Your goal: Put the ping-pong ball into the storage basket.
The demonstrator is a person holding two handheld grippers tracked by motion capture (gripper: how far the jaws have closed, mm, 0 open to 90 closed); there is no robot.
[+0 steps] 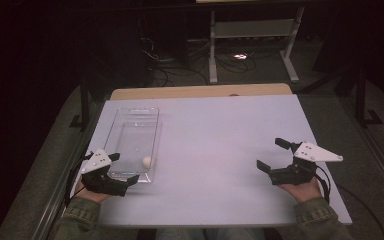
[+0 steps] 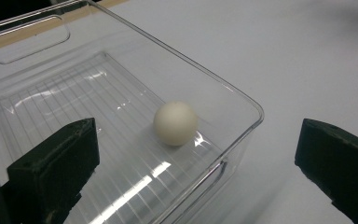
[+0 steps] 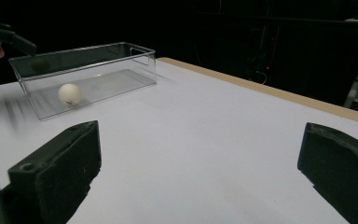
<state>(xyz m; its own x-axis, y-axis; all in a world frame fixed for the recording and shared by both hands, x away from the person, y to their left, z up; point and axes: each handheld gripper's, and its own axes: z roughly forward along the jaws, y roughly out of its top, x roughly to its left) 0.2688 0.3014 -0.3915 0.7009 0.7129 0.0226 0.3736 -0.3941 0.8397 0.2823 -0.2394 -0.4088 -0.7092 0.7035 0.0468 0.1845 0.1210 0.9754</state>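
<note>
Ball [image 1: 147,161], white, is lying inside the clear bin [image 1: 130,116] near its close end on the surface [image 1: 220,145]. Your left gripper [image 1: 123,167] is straddling that bin's corner, released; your right gripper [image 1: 270,154] is hovering well apart, also released.

I see dim, purple-tinted frames: dark surroundings, glare streaks on the clear bin [image 2: 135,182], jaws softly blurred.

room dark | grey floor [image 1: 40,200] | white shelf frame [image 1: 252,30] | floor cables [image 1: 190,62]
</note>
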